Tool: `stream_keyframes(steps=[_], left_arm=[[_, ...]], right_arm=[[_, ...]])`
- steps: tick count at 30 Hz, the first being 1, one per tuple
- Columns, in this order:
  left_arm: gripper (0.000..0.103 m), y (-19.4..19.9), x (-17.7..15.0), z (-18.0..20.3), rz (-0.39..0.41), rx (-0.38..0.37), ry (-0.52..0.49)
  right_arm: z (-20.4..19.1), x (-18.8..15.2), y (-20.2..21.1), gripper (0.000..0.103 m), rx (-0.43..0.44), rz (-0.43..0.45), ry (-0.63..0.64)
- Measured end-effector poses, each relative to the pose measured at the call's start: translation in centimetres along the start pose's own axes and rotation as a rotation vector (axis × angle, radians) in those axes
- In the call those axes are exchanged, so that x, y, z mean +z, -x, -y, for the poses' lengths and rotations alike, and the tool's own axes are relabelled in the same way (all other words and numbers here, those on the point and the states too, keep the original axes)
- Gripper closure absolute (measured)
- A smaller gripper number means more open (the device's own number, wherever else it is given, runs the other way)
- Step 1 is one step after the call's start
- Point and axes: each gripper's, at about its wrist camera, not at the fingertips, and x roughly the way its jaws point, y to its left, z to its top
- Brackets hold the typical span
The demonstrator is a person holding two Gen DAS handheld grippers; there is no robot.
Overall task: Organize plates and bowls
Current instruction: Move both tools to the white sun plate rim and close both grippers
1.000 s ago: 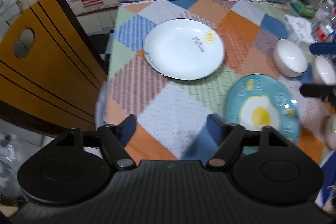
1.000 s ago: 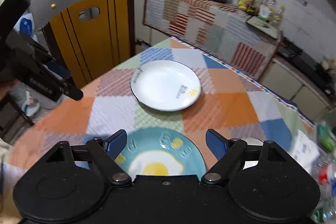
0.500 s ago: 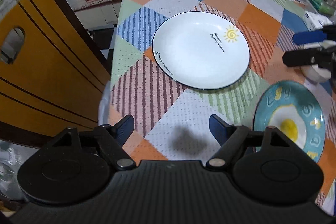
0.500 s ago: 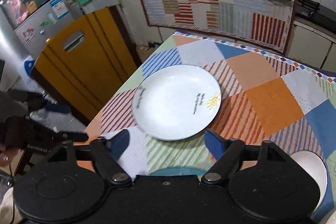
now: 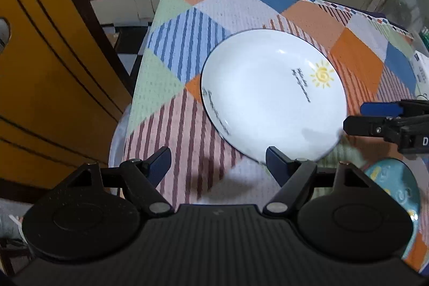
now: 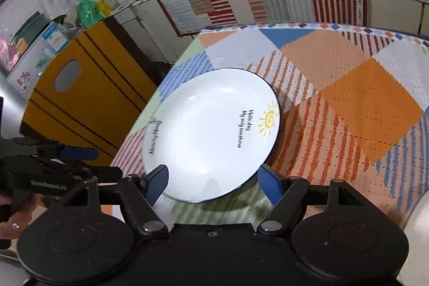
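— Both tongs have closed in on the white plate [image 6: 211, 136] since a second ago; it now fills each view, where earlier the egg plate [image 5: 394, 186] sat in front of them.

— Where does the white plate lie now?

— Flat on the surface [image 6: 370, 109], near the corner that faces the yellow chair [image 6: 80, 95]. The right tongs [image 6: 213, 182] stand wide open, one fingertip on each side of the plate's near rim, holding nothing. The left tongs [image 5: 217, 162] are open too and empty, just short of the rim on the chair side.

— What could go wrong?

— I judge the rim to be the trouble. It is thin, glazed and low on the cloth, so a grip that closes too high may slide off, and one that comes in too flat may simply push the plate towards the chair-side edge.

— And beyond the plate?

— The egg plate lies close on the side away from the chair. If the white plate is lifted tilted, its edge may strike that one. The two tongs are also near each other, so they could collide over the plate. A white bowl [image 6: 418, 216] shows only partly, farther from the chair.
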Motion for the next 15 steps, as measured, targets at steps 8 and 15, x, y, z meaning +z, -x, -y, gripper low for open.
stream_keyframes(steps=[8,15], left_arm=[[0.031,-3.4,-0.1,-1.2,0.037,0.000,0.023],[0.041,-5.4,0.4,-2.3,0.057,-0.027,0.059]], right_arm=[[2.4,-0.1,-2.1,0.050,-0.016,-0.008,-0.090],[3.8,-0.4,-2.9,0.051,-0.030,0.021,-0.119]])
